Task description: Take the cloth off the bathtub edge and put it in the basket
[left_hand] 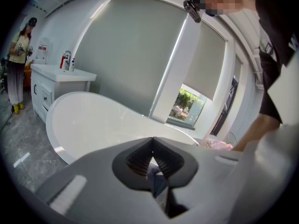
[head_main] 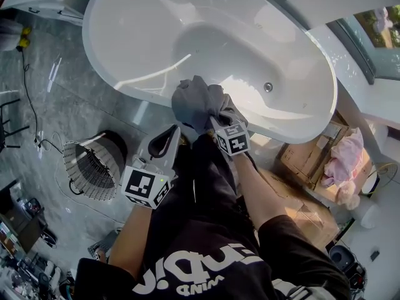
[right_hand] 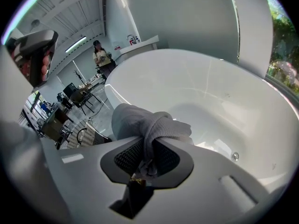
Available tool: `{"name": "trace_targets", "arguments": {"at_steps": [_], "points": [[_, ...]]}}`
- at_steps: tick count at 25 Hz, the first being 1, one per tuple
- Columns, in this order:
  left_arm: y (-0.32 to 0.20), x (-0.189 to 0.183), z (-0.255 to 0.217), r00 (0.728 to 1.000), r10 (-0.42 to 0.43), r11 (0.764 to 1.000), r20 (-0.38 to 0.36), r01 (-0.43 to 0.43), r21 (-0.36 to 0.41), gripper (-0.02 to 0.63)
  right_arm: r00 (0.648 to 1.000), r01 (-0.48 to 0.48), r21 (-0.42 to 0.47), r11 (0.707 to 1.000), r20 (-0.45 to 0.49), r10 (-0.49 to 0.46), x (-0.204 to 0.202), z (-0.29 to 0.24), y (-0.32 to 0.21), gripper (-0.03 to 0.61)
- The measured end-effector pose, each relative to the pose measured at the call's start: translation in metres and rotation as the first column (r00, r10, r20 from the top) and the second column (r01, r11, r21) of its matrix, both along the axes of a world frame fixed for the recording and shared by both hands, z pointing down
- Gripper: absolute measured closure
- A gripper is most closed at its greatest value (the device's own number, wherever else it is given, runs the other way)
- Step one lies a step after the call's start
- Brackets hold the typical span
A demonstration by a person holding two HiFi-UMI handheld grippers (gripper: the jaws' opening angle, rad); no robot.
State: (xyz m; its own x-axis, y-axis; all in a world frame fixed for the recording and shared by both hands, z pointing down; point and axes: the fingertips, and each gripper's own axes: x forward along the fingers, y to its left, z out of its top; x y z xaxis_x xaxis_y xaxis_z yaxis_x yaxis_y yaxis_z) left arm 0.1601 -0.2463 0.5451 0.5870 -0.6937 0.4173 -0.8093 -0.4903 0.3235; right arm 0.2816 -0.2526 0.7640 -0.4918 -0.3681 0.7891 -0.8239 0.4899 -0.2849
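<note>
A grey cloth [head_main: 197, 102] lies bunched on the near rim of the white bathtub [head_main: 103, 61]. My right gripper [head_main: 215, 120] is shut on it. In the right gripper view a fold of the cloth [right_hand: 140, 122] is pinched between the ribbed pads of the right gripper [right_hand: 150, 141]. My left gripper [head_main: 175, 130] hangs just left of the cloth, in front of the tub, with its tips together and nothing held; in its own view the left gripper [left_hand: 152, 139] points over the tub. A wire basket [head_main: 94, 167] stands on the floor to the left, and the basket [right_hand: 84, 133] also shows beyond the tub rim.
Cardboard boxes [head_main: 312, 167] with a pink cloth [head_main: 340, 161] on them sit to the right of the tub. A black cable [head_main: 28, 86] runs over the grey floor at left. A white vanity [left_hand: 60, 78] and a standing person [left_hand: 18, 59] are beyond the tub's far end.
</note>
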Motion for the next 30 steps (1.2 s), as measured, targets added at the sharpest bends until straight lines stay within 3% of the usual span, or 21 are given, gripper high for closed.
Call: {"name": "trace_targets", "arguments": {"at_steps": [13,24,30], "points": [[0.005,0.004,-0.045,1.0,0.023,0.999,-0.008,-0.023,0.034,0.62,0.99,0.12,0.198,0.973,0.056,-0.133,-0.002,-0.126,-0.004,0.518],[0.01,0.016,-0.119,0.998,0.063,0.993,-0.018,-0.061,0.105,0.62,0.979,0.063,0.402,0.913,0.153,-0.135,0.019,-0.29,0.006,0.52],[0.016,0.017,-0.146,0.999,0.041,0.988,-0.013,-0.038,0.148,0.62,0.979,0.009,0.449,0.893,0.178,-0.099,0.041,-0.334,0.007,0.52]]}}
